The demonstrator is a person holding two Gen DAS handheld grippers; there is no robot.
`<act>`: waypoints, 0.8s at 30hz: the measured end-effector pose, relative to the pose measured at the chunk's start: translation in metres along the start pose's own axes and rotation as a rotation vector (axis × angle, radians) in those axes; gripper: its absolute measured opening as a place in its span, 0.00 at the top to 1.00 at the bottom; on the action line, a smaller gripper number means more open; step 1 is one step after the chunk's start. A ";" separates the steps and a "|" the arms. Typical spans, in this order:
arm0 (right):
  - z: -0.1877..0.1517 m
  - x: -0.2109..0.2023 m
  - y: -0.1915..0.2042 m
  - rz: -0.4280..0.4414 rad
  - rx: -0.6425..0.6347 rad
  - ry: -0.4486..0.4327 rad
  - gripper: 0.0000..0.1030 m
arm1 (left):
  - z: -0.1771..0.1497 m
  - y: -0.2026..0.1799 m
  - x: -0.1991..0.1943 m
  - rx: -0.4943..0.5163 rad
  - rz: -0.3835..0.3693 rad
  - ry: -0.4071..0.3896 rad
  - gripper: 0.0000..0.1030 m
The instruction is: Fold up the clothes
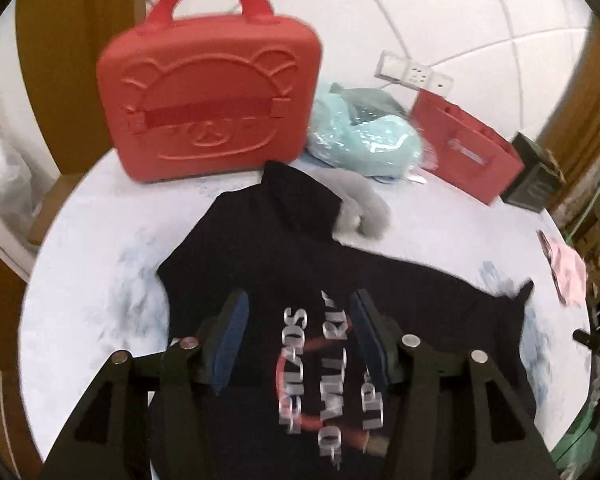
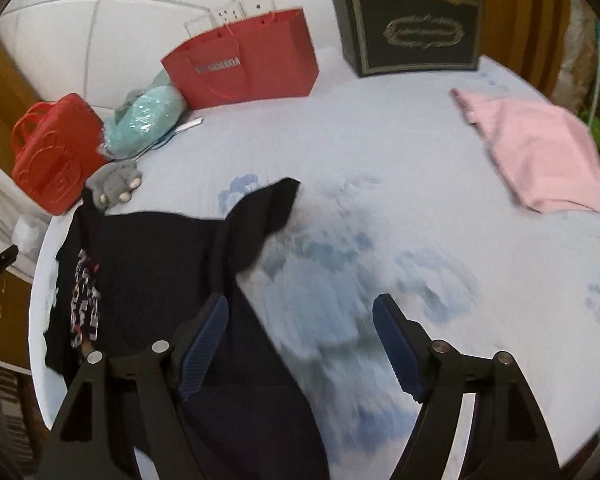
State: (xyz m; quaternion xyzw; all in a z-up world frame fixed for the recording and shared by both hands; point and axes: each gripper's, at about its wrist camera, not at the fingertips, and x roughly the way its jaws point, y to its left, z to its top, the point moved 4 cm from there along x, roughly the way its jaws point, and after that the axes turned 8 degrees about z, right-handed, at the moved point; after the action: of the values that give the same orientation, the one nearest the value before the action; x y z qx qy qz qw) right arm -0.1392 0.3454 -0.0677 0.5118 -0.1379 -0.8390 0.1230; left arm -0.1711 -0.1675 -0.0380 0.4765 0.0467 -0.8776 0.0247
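A black T-shirt [image 1: 268,264] with silver and red lettering lies spread on the pale blue-patterned table [image 1: 92,288]. It also shows in the right wrist view [image 2: 160,256], with one sleeve [image 2: 268,212] pointing toward the table's middle. My left gripper [image 1: 298,340] is open and empty, hovering over the shirt's print. My right gripper [image 2: 300,344] is open and empty, above the shirt's right edge and the bare table [image 2: 400,200]. A folded pink garment [image 2: 540,160] lies at the far right.
A red bear-embossed case [image 1: 208,92], a mint plastic-wrapped bundle [image 1: 360,132], a red paper bag [image 2: 244,64] and a dark gift box [image 2: 412,28] stand along the table's far edge. A grey plush toy [image 2: 116,184] lies by the shirt's far sleeve.
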 end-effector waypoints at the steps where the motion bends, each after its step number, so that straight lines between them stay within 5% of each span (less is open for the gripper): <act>1: 0.007 0.011 0.000 0.000 0.005 0.008 0.28 | 0.007 -0.001 0.016 -0.006 -0.002 0.017 0.48; 11: 0.050 0.088 0.003 -0.001 -0.010 0.085 0.13 | 0.020 -0.053 0.118 0.116 0.033 0.083 0.48; 19: 0.065 0.118 0.004 0.030 -0.012 0.131 0.00 | 0.028 -0.077 0.156 0.186 0.087 0.091 0.48; 20: 0.064 0.123 0.005 0.039 -0.014 0.147 0.00 | 0.030 -0.077 0.160 0.187 0.106 0.085 0.56; 21: 0.063 0.128 0.005 0.048 -0.017 0.163 0.00 | 0.031 -0.075 0.164 0.183 0.137 0.083 0.88; 22: 0.063 0.132 0.006 0.057 -0.019 0.179 0.02 | 0.031 -0.072 0.167 0.174 0.164 0.091 0.97; 23: 0.062 0.137 0.007 0.066 -0.021 0.196 0.33 | 0.031 -0.070 0.169 0.155 0.169 0.103 0.97; 24: 0.061 0.142 0.008 0.075 -0.023 0.212 0.90 | 0.030 -0.069 0.167 0.140 0.162 0.095 0.97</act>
State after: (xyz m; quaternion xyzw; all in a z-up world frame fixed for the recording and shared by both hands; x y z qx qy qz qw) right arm -0.2567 0.2951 -0.1551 0.5906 -0.1335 -0.7766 0.1741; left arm -0.2932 -0.1023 -0.1576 0.5201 -0.0522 -0.8504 0.0600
